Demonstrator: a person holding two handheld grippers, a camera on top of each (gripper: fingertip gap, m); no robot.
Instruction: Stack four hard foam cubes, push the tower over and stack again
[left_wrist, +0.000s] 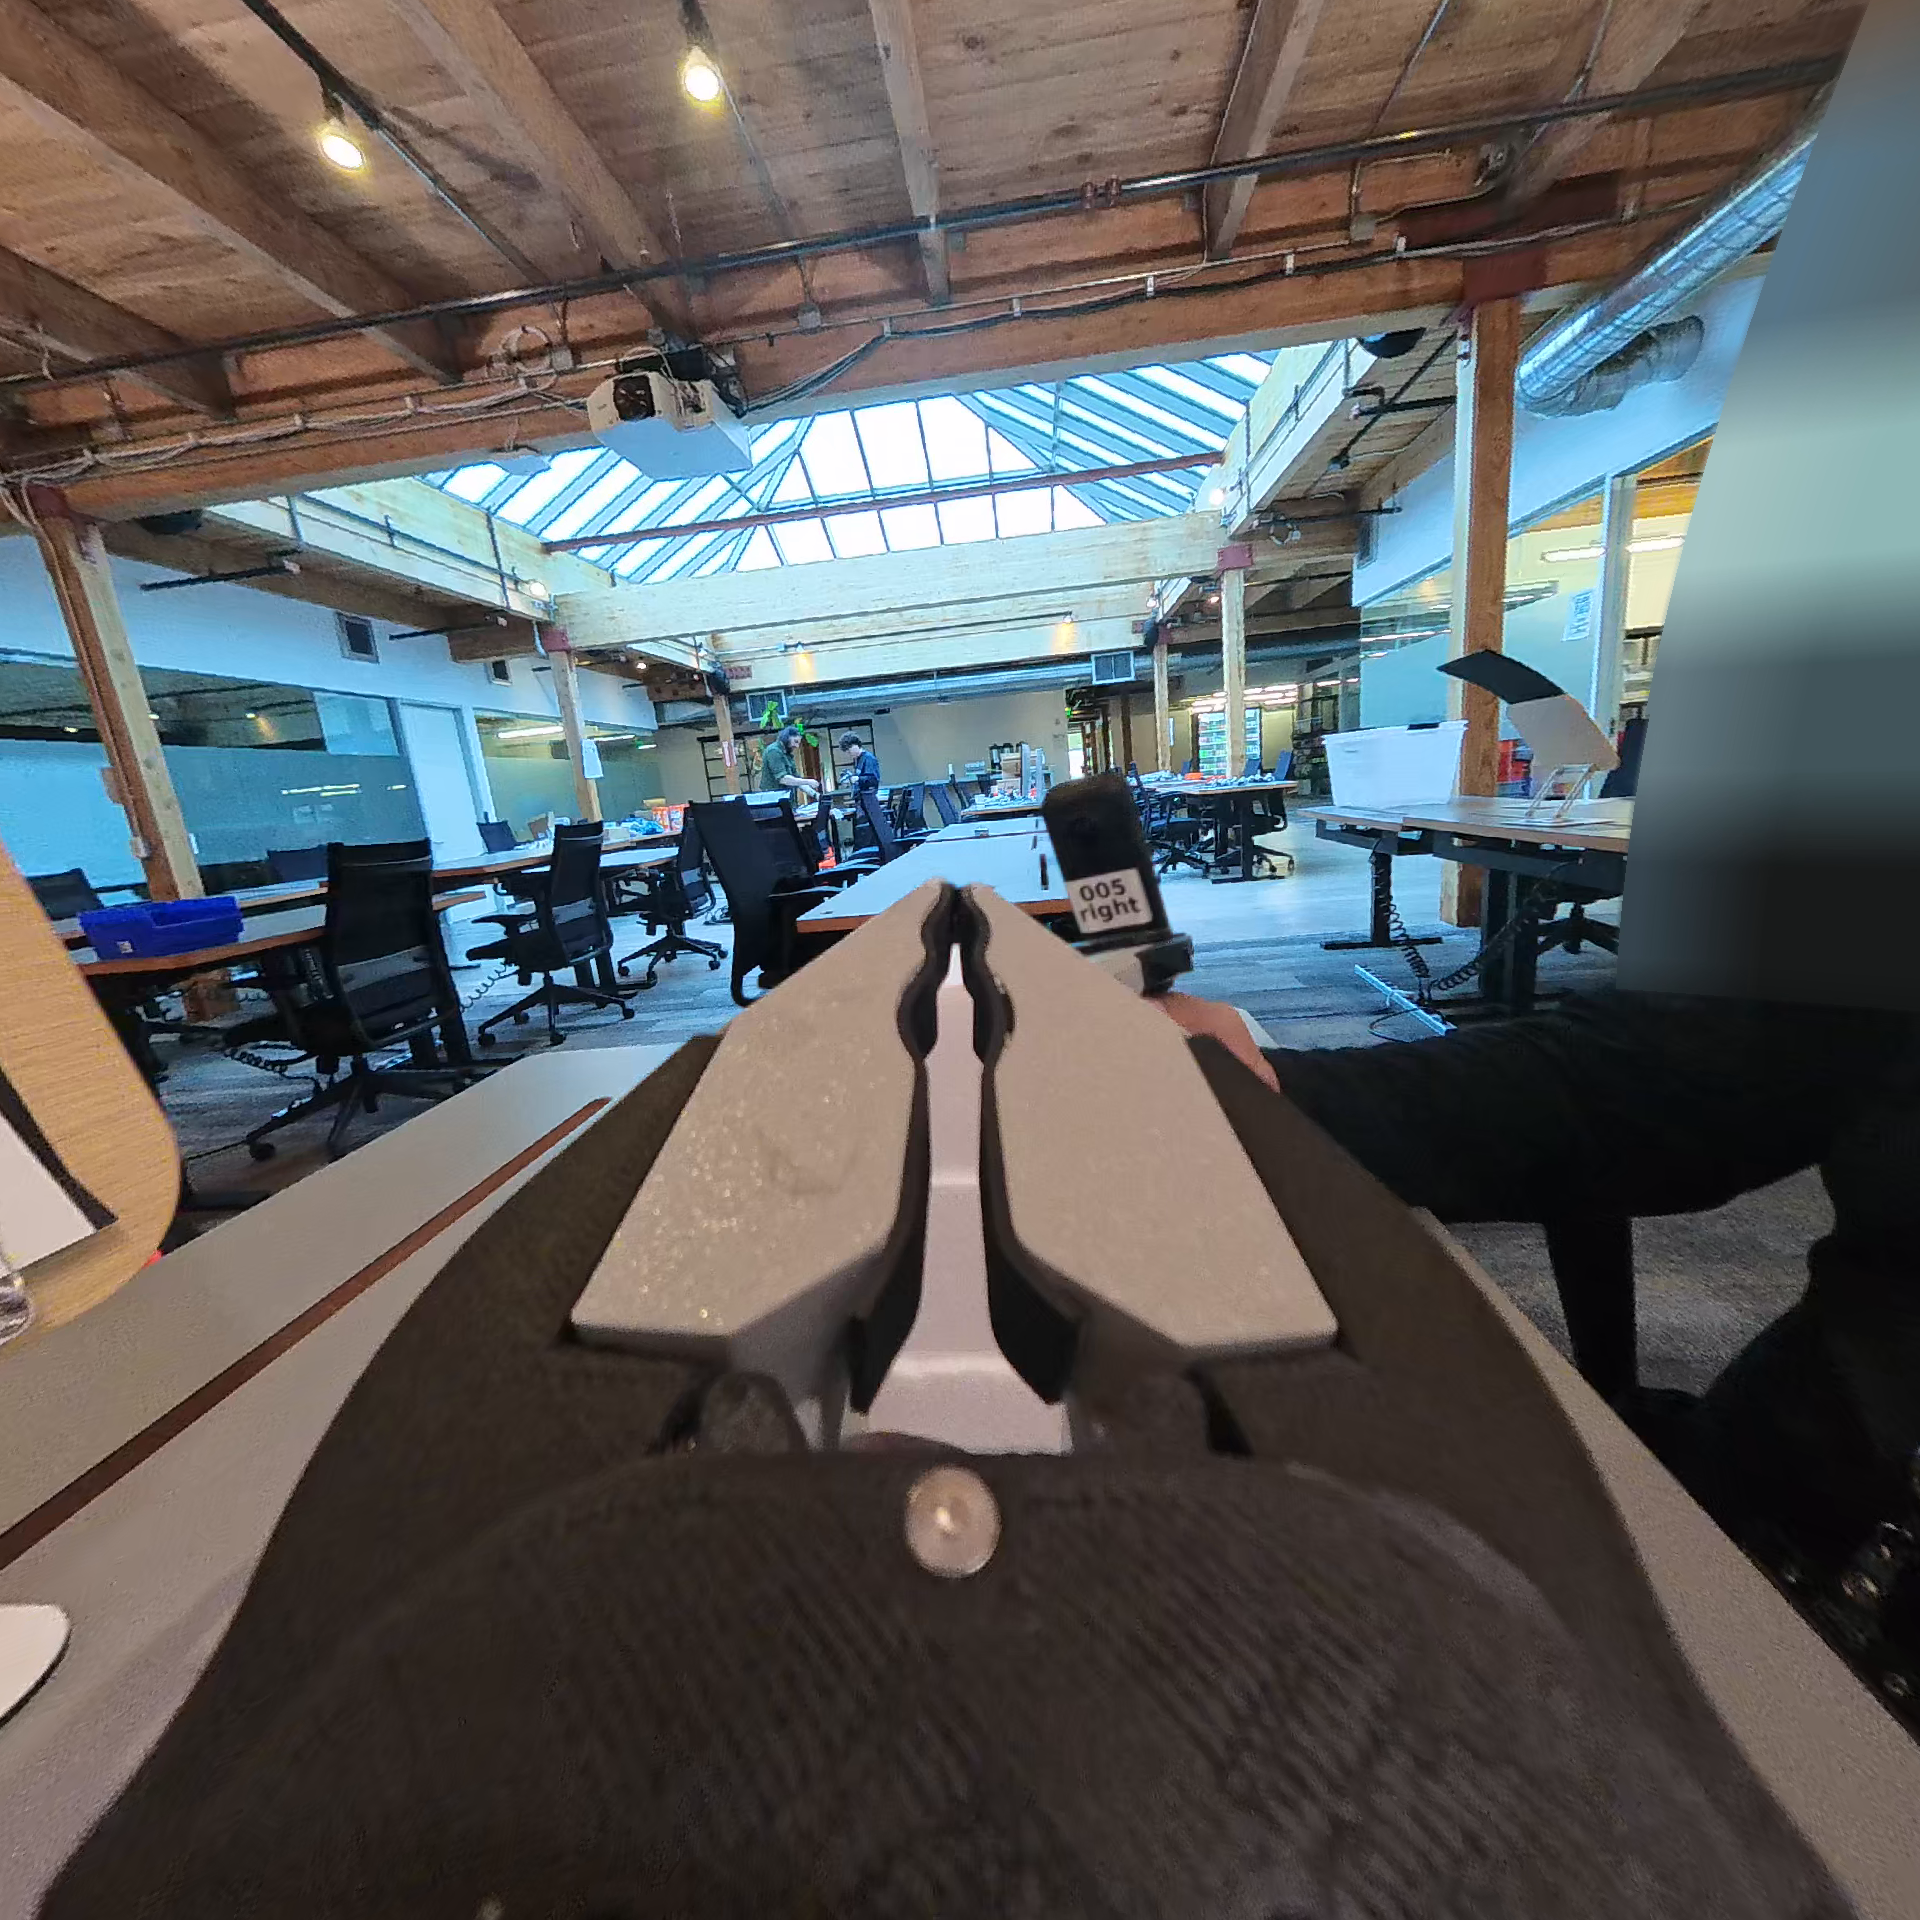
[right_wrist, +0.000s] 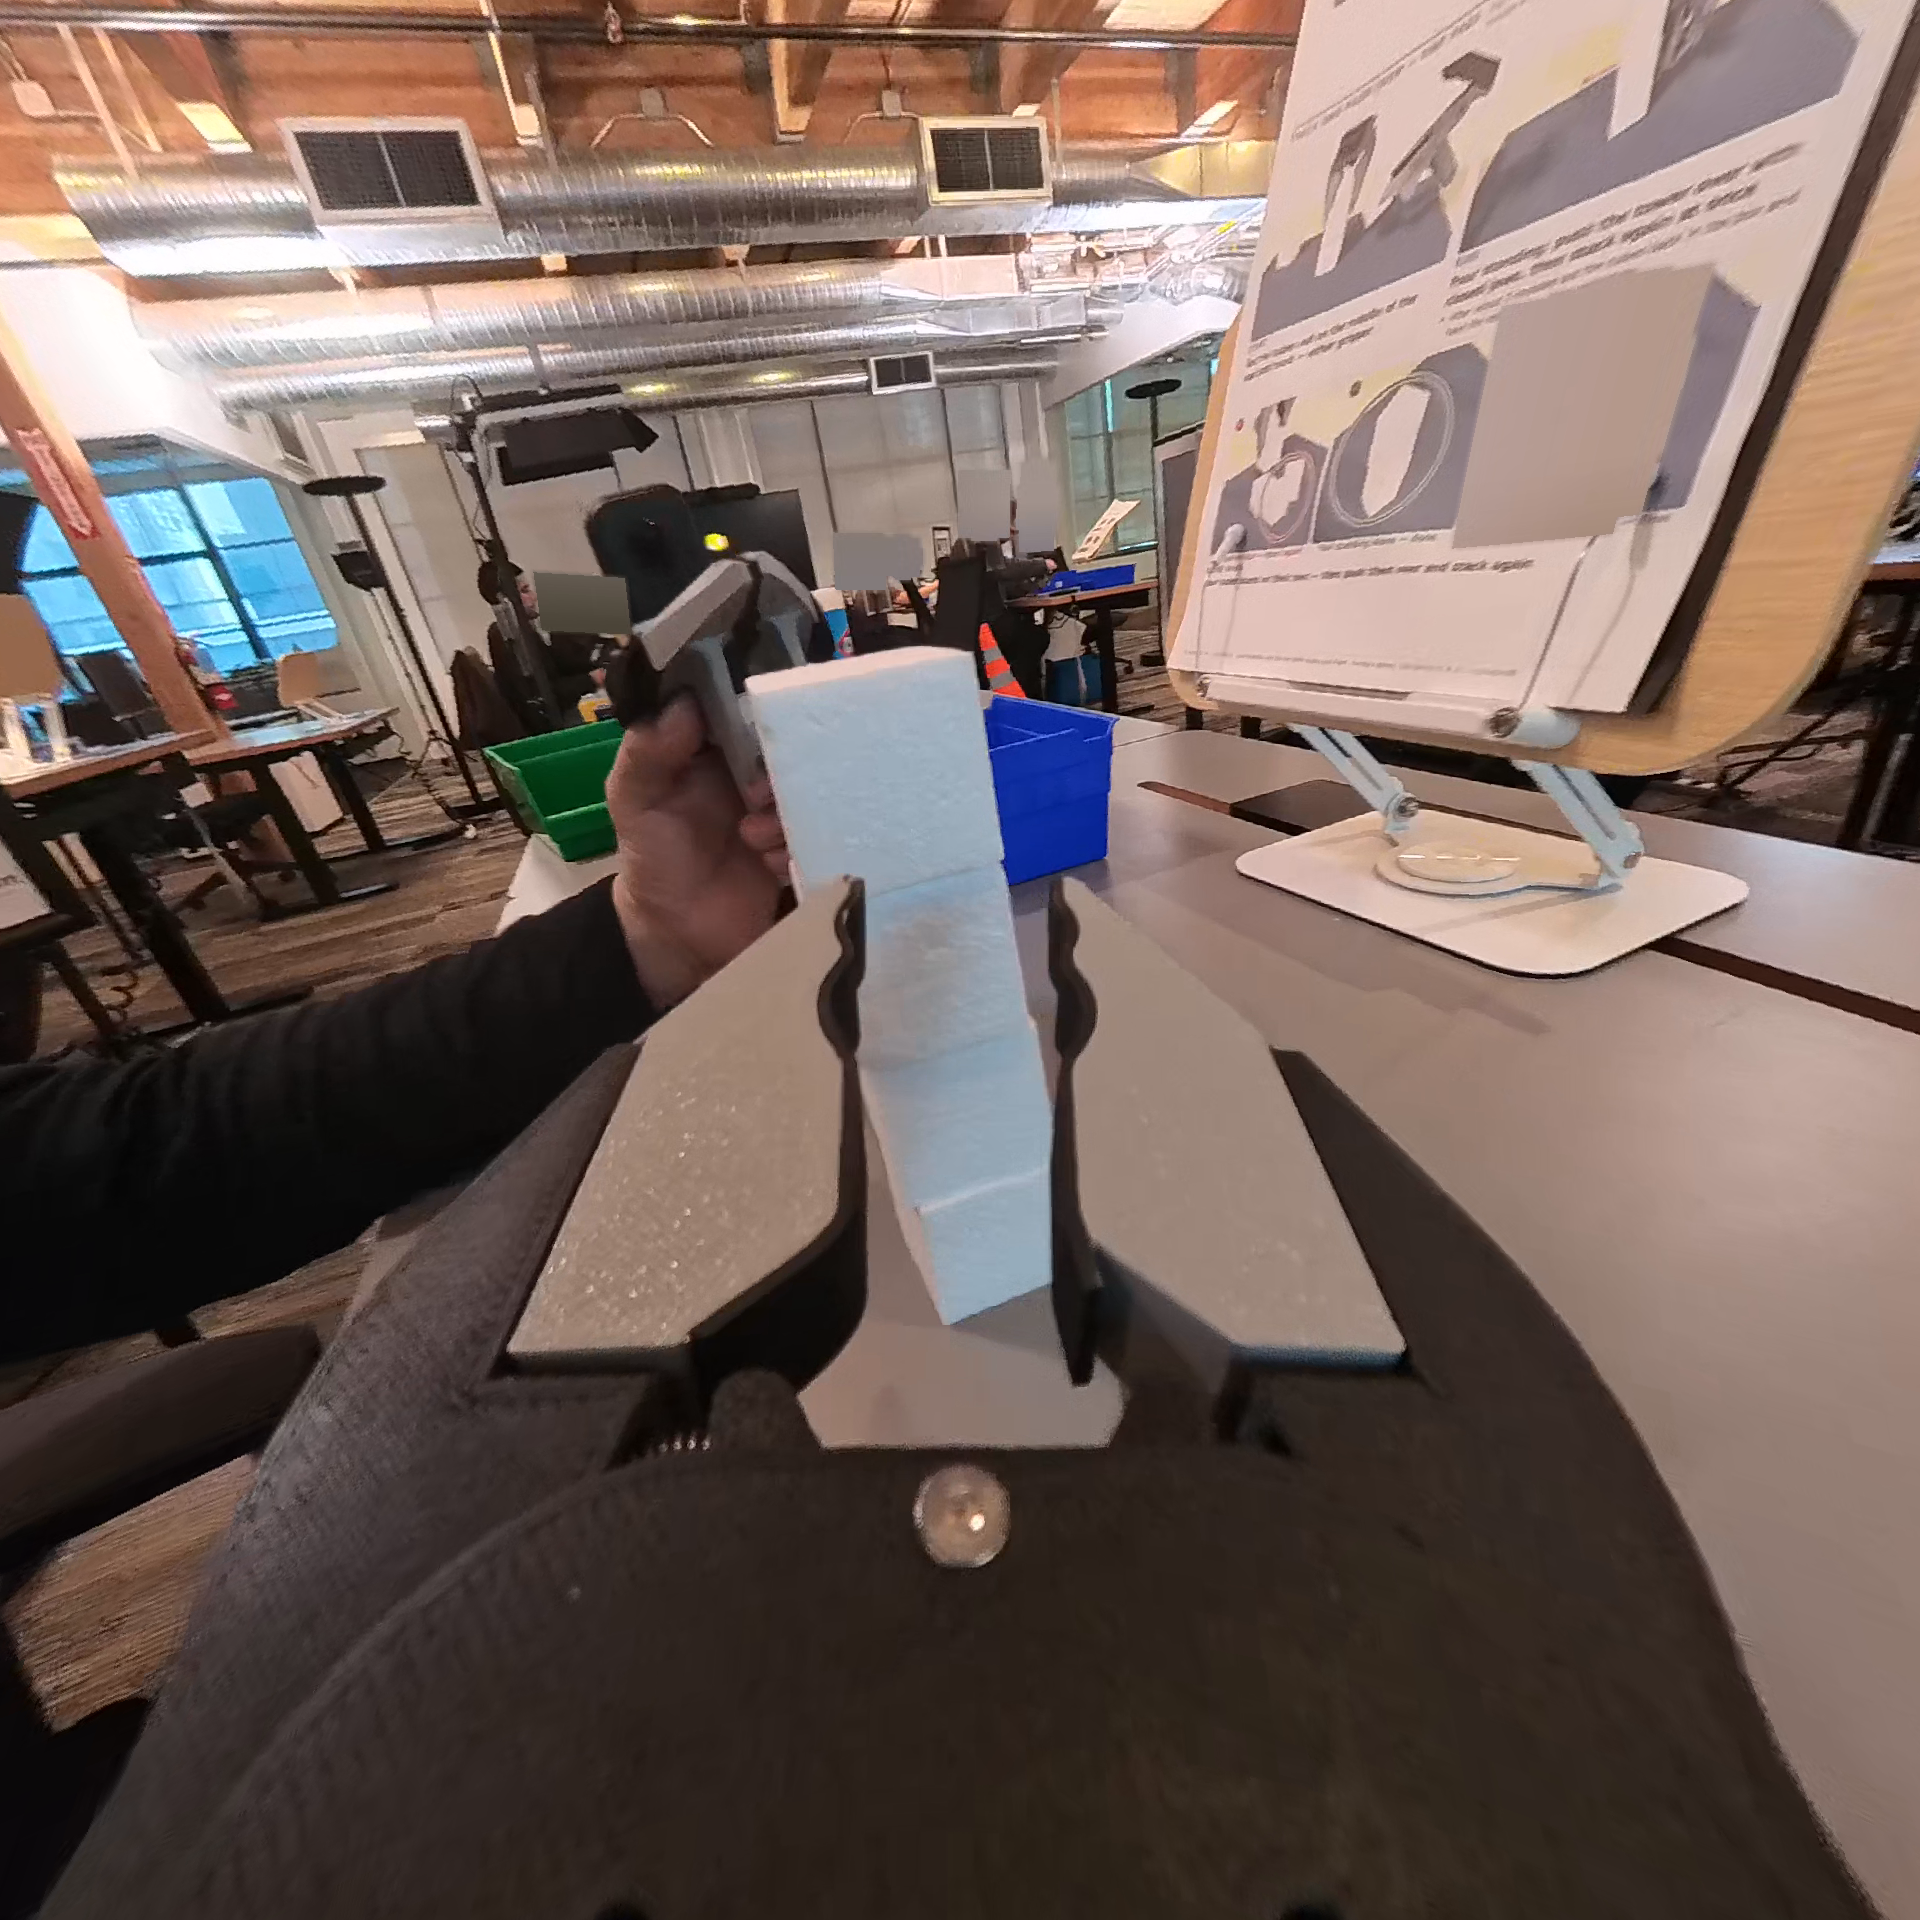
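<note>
A tower of white foam cubes stands on the grey table. In the right wrist view it rises between the fingers of my right gripper. The left pad lies at the tower's edge, and a strip of table shows between the tower and the right pad, so nothing is gripped. My left gripper is shut on nothing and points out into the room. It also shows in the right wrist view, held up by a hand close beside the top cube.
A blue bin and a green bin stand behind the tower. A wooden stand with an instruction sheet sits on a white base at the right. A black sleeve crosses the left side. There is about 12 cm between the tips of the two grippers.
</note>
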